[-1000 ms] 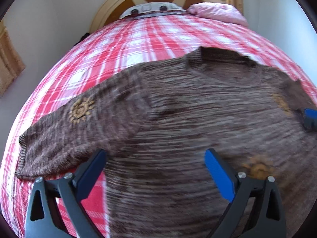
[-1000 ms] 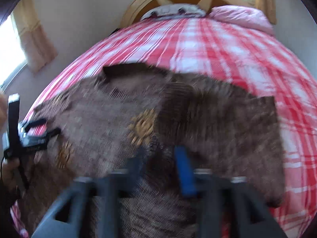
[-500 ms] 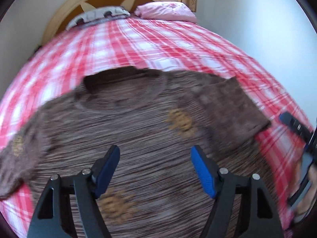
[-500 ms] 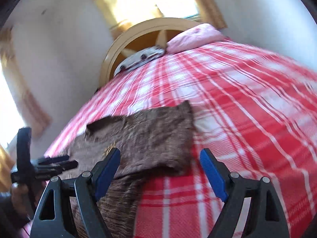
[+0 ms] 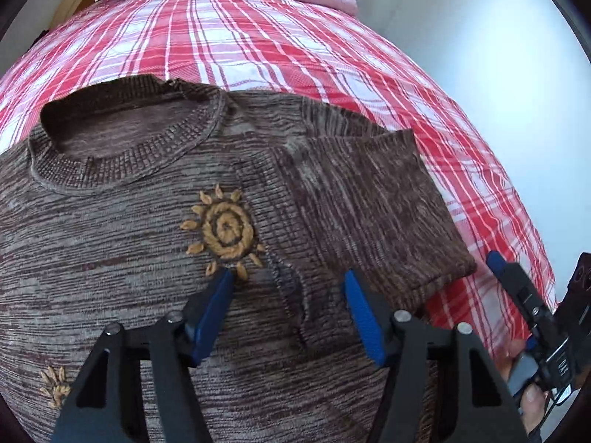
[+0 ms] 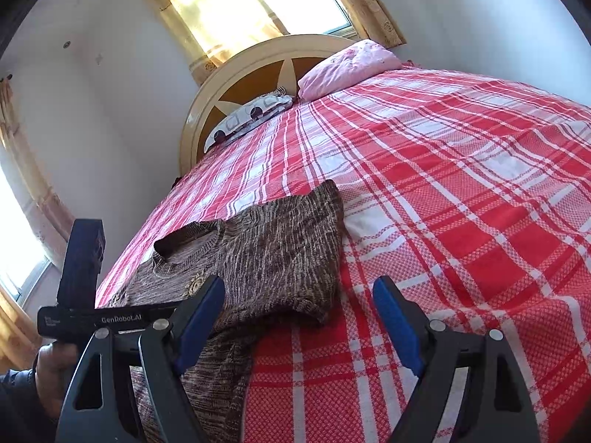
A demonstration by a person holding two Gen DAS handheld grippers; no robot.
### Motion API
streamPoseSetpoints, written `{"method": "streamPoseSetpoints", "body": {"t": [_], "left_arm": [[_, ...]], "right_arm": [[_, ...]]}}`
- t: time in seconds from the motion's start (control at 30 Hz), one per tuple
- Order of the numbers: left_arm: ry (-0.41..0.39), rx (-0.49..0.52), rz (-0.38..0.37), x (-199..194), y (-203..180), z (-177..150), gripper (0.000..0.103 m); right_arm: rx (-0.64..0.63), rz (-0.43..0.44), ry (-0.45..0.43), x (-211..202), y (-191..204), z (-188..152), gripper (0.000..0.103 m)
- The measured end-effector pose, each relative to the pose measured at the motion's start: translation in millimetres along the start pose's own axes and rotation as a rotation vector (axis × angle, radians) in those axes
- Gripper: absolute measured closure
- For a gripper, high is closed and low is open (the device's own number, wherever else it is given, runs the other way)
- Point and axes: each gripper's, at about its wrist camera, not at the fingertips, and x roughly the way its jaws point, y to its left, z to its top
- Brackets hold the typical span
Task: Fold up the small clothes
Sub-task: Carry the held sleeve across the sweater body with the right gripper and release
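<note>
Brown knit sweater [image 5: 147, 251] flat on red plaid bedspread [image 5: 258, 44], one sleeve [image 5: 362, 214] folded in over the chest. Left gripper [image 5: 288, 295] spread wide over the sweater, holding nothing. Right gripper [image 6: 299, 310] likewise parted, empty, beside the folded sleeve.

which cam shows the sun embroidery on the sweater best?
Left wrist: the sun sits sharp and close on the sweater, just beyond the fingers. Right wrist shows only a small, foreshortened gold patch beside its left finger.
</note>
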Motion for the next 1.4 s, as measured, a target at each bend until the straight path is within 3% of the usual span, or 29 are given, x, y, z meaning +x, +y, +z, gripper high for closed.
{"method": "streamPoseSetpoints", "body": {"t": [0.07,0.1,0.17,0.4,0.5,0.6,0.63,0.67,0.87,1.0,1.03,1.1,1.13,1.4], "left_arm": [[-0.018,0.018,-0.005,-1.2,-0.6,-1.5,0.087],[-0.013,0.020,-0.008,0.4,-0.7,-1.0,0.095],[-0.025,0.020,-0.031,-3.1,2.4,-2.3,0.098],[-0.132,0.013,-0.016,-35.4,27.9,0.4,0.100],[-0.109,-0.045,-0.024,-30.6,37.7,3.9,0.100],[-0.049,-0.115,-0.096,-14.8,40.2,1.9,0.075],[-0.033,-0.126,-0.103,-11.9,38.9,-0.8,0.056],[-0.041,-0.133,-0.119,-9.8,36.3,-3.8,0.047],[-0.035,-0.127,-0.169,-5.1,17.2,-5.0,0.043],[-0.041,-0.102,-0.203,4.0,1.7,-3.1,0.045],[-0.047,-0.089,-0.196,5.5,-1.7,-2.3,0.050],[-0.052,-0.037,-0.162,10.5,-8.9,-1.0,0.089],[-0.048,-0.019,-0.133,12.0,-9.1,-0.5,0.099],[-0.175,0.026,-0.097,-37.6,12.9,4.3,0.099]], "right_arm": [[-0.003,0.001,0.006,1.4,0.4,-0.3,0.020],[-0.005,0.000,0.007,1.9,0.8,-0.5,0.020],[-0.001,-0.002,0.007,2.3,0.1,-0.5,0.020],[0.003,-0.001,0.007,3.1,-2.0,-0.7,0.020],[0.000,-0.007,0.009,3.1,-2.1,-1.1,0.020],[0.005,-0.009,0.012,3.9,-2.8,-1.4,0.020],[0.007,-0.008,0.010,3.3,-3.2,-1.5,0.020],[0.009,-0.008,0.009,3.2,-3.3,-1.6,0.020],[0.006,-0.011,0.017,5.4,-2.4,-1.6,0.020],[0.005,-0.010,0.019,5.7,-1.8,-1.8,0.020],[0.005,-0.009,0.019,5.8,-1.6,-1.8,0.020],[0.005,-0.009,0.019,5.7,-1.7,-1.9,0.020],[0.005,-0.008,0.019,5.8,-1.7,-1.9,0.020],[0.008,0.003,0.025,8.1,-1.3,-2.1,0.020]]}}
